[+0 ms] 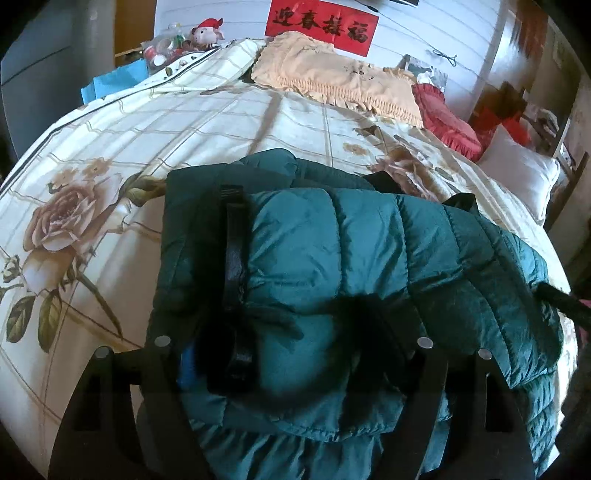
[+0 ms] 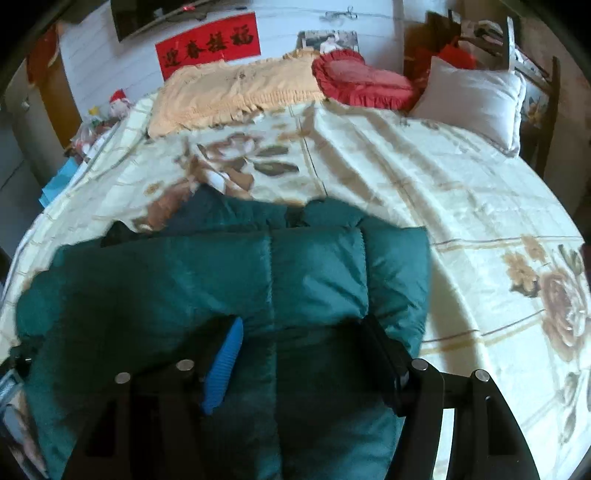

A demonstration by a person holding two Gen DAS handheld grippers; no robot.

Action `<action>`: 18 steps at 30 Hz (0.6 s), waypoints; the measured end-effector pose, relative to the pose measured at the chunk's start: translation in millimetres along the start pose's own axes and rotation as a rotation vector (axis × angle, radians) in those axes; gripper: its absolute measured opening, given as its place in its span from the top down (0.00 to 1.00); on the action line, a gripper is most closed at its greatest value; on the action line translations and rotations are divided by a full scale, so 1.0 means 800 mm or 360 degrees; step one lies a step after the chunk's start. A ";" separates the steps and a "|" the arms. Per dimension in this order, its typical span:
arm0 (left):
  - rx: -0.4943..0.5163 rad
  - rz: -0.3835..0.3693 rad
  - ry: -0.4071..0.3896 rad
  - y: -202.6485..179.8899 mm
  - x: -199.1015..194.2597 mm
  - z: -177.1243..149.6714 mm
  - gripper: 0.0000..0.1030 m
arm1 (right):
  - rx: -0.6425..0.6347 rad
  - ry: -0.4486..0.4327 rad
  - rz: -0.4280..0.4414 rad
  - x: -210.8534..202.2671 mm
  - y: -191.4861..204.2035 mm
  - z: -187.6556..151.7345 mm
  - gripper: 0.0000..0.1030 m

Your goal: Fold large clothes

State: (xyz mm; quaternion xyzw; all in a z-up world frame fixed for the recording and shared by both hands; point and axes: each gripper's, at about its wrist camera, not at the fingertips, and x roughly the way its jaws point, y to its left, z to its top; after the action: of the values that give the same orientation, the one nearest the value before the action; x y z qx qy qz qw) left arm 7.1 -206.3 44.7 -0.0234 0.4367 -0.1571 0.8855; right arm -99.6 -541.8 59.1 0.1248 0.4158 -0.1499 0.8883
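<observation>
A teal quilted down jacket [image 1: 332, 251] lies folded over itself on the floral bed cover [image 1: 147, 129]. A black strap [image 1: 232, 236] runs along its left side. My left gripper [image 1: 295, 354] stands wide apart with a thick fold of the jacket bulging between its fingers. In the right wrist view the jacket [image 2: 207, 280] fills the lower middle, its right edge doubled over. My right gripper [image 2: 303, 365] also stands wide, with jacket fabric between the blue-padded left finger [image 2: 221, 373] and the black right finger [image 2: 388, 365]. Whether either one pinches the fabric is not clear.
At the head of the bed lie an orange frilled pillow [image 2: 236, 92], a red heart cushion [image 2: 362, 81] and a white pillow [image 2: 476, 99]. A red banner [image 1: 321, 26] hangs on the wall. Toys and clutter [image 1: 177, 44] sit at the far left corner.
</observation>
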 end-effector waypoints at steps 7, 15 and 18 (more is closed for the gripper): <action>-0.0002 -0.0014 -0.0023 0.001 0.000 -0.003 0.25 | -0.0135 -0.0047 0.0088 -0.053 0.017 -0.028 0.38; 0.0032 -0.0013 -0.0048 -0.001 0.001 -0.009 0.22 | -0.0122 0.0048 0.0024 -0.010 -0.003 -0.062 0.42; 0.0039 -0.0001 -0.0050 -0.003 0.002 -0.010 0.22 | -0.0136 0.0064 0.0022 -0.008 -0.003 -0.062 0.42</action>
State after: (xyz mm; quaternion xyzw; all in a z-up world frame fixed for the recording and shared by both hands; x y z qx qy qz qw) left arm 0.8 -208.2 39.2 -0.0153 0.4207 -0.1624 0.8924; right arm -139.0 -525.5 33.0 0.0927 0.4387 -0.1234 0.8853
